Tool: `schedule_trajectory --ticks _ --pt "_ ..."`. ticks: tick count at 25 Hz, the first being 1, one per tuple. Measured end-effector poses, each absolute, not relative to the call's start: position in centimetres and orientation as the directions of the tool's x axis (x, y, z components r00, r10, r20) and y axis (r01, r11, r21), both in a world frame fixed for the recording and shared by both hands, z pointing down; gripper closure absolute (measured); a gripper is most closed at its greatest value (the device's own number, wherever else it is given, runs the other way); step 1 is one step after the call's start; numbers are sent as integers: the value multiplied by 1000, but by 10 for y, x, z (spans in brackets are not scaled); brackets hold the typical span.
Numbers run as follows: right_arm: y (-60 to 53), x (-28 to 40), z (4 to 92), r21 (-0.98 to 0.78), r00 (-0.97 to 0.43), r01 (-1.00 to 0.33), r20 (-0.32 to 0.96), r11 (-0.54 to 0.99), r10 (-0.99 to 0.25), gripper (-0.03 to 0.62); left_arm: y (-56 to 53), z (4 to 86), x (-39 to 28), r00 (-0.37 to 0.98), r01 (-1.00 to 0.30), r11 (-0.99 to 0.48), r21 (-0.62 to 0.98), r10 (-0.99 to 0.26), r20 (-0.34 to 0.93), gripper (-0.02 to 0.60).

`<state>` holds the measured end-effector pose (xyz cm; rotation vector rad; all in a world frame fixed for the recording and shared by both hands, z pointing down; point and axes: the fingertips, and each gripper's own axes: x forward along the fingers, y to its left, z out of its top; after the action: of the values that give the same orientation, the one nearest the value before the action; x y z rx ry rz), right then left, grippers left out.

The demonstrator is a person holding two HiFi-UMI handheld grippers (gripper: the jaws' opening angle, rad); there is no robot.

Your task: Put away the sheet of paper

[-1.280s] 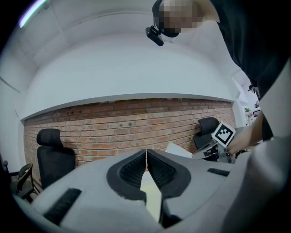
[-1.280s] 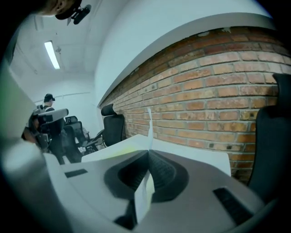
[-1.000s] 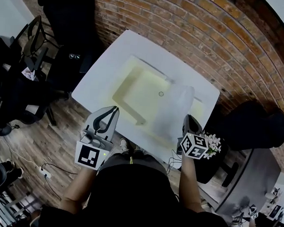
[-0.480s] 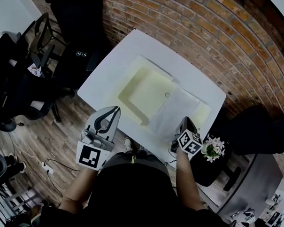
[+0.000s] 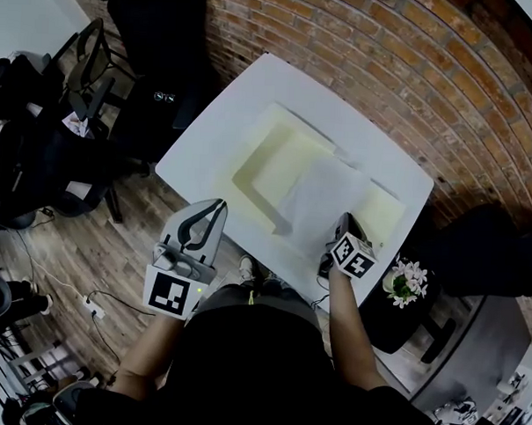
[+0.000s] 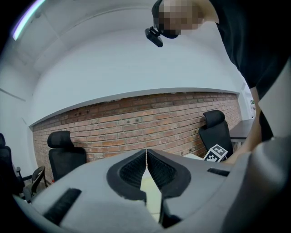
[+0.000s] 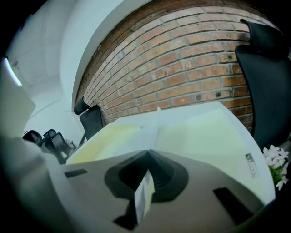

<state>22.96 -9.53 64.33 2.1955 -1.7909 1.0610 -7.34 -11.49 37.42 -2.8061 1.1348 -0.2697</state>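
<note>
Lower than a second ago, the right gripper (image 5: 341, 221) has brought the sheet (image 5: 318, 199) down with it; the paper that stood raised and angled now lies low over the folder (image 5: 267, 154). Its jaws are clamped on the sheet's near edge, and in the right gripper view a strip of paper sticks out behind the pads. From the tips the sheet runs ahead and a little left, covering the middle of the open yellow folder, which is spread on the table (image 5: 245, 87). The left gripper (image 5: 215, 205) sits well to the right gripper's left, off the table's near edge, jaws pressed together with nothing between them. Flowers (image 5: 407, 280) stand just to the right gripper's right, beyond the table's corner. A chair (image 5: 161, 101) stands far ahead and left of the left gripper.
</note>
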Motion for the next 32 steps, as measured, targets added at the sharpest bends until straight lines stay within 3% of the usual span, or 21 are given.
schedule_trajectory --ticks 32 --pt "-172 158 666 -386 -42 -889 606 -248 -794 579 -102 389 -112 643 -727 -666 -166 -745 176 551"
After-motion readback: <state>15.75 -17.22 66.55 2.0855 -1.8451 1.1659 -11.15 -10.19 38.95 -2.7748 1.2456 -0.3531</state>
